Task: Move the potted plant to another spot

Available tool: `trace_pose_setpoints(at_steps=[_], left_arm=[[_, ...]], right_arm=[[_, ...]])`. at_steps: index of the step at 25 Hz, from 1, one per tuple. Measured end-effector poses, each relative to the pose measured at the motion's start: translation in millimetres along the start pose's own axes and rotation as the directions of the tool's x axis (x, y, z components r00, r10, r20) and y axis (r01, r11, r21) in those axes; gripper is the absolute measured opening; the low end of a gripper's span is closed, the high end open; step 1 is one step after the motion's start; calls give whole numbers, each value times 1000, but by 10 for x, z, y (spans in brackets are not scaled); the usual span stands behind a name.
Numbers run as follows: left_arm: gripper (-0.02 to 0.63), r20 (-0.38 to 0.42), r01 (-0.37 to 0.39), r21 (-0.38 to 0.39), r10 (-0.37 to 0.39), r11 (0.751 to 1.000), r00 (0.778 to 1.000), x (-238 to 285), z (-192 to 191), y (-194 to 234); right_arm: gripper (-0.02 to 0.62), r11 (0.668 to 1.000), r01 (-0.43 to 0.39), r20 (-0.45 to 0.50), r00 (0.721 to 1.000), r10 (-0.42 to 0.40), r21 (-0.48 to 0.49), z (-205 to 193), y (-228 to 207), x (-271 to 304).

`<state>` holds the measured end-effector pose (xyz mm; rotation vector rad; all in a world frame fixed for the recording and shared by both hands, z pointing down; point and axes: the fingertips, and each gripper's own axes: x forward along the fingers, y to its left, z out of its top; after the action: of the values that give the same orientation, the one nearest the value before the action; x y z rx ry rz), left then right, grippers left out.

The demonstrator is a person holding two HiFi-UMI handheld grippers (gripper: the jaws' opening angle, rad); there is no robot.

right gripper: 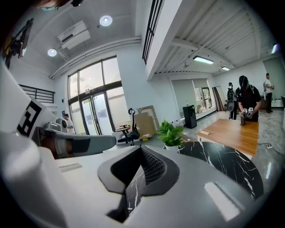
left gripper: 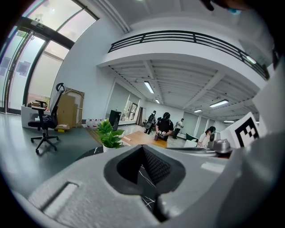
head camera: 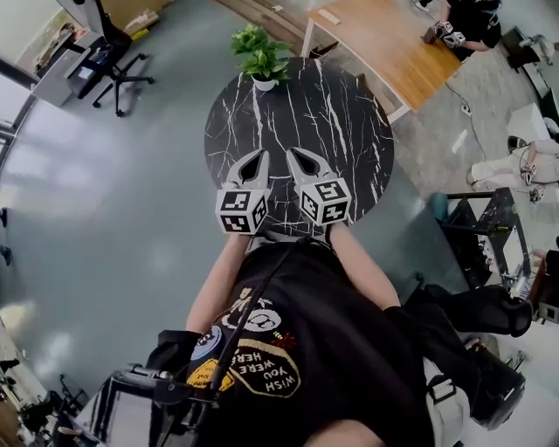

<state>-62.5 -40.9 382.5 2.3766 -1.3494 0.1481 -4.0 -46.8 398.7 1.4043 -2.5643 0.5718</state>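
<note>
A small potted plant [head camera: 259, 54] with green leaves in a white pot stands at the far edge of the round black marble table [head camera: 349, 131]. My left gripper [head camera: 261, 156] and right gripper [head camera: 292, 154] hover side by side over the table's near half, both shut with nothing between their fingers. They are well short of the plant. The left gripper view has the plant [left gripper: 109, 135] ahead and to the left of the closed jaw tips [left gripper: 143, 147]. Seen along the right gripper [right gripper: 141, 148], the plant [right gripper: 171, 133] stands ahead and slightly right.
A wooden table [head camera: 393, 44] stands beyond the marble one, with a person [head camera: 472, 22] working at its far end. An office chair [head camera: 109, 65] sits at the far left on the grey floor. A black rack [head camera: 480, 236] stands to the right.
</note>
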Motion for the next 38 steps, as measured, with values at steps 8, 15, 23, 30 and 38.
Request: trace_pose_setpoints(at_steps=[8,15,23,30,38], left_arm=[[2,-21,65,35,-64,997,998,257,-223,306],[3,-16,49,15,-49,999,999,812,-387,670],[3,-99,-62,40,65,997,993,1531,-810,1311],[3,-126,-51,3,51,999,991,1923,-916,1773],[3,-106,-23,-32,20,999,994,1948,-902,2056]], right_arm=[[3,1000,8,-55,998,-8,-14,-246,-31,449],[2,1000,-24,-76,997,24,0,-439,-403,1063],[3,1000,-21,-101,995,21,0,-669,-987,1937],[341,995,100,-80,992,-99,1,-962,-1539,3007],[586,969,210,-109,968,-225,-128,-1263,-2134,4113]])
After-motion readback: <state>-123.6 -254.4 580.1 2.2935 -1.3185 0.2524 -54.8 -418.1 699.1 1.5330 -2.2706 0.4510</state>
